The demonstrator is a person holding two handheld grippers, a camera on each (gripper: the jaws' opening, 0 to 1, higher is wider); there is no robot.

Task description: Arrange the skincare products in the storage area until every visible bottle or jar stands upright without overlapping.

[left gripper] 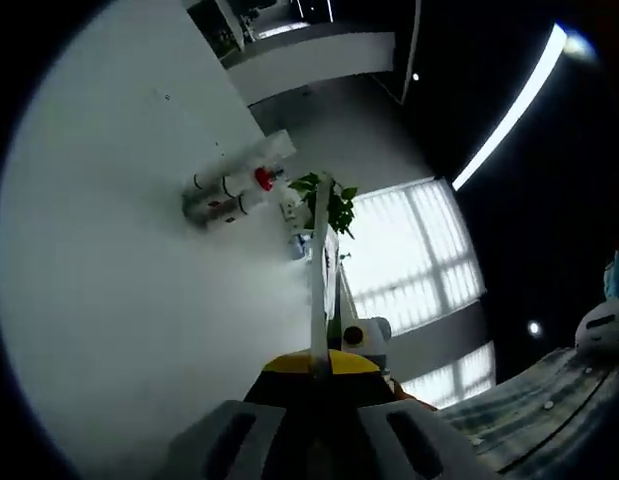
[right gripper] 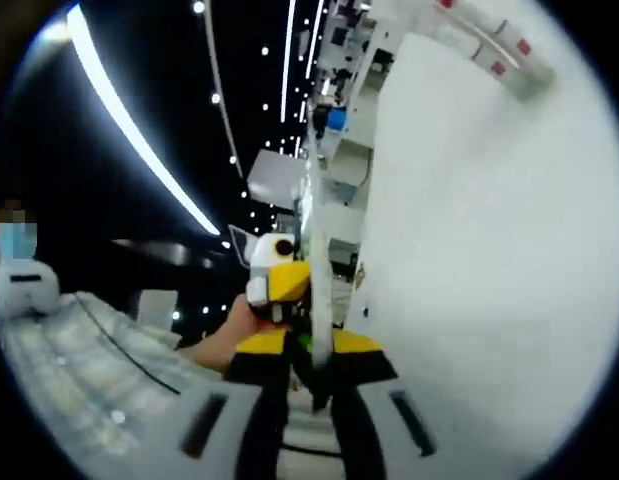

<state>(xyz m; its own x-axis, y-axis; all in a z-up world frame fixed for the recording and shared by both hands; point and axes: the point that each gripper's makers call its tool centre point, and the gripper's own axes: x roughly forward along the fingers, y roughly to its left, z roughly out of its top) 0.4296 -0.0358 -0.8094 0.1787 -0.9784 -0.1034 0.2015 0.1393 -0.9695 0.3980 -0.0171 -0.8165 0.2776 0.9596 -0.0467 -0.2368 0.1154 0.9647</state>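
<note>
A thin white panel seen edge-on rises from between the jaws of my left gripper, which is shut on it. My right gripper is shut on the same panel from the opposite end. Each gripper faces the other: the right gripper shows beyond the panel in the left gripper view, the left gripper, with a hand on it, in the right gripper view. Several white skincare bottles, one with a red cap, cluster on the white table. They show again as bottles on the table.
A green plant stands behind the bottles, in front of bright window blinds. Striped cloth lies at lower right, and again as cloth. White shelves stand at the table's far end. Long ceiling lights run overhead.
</note>
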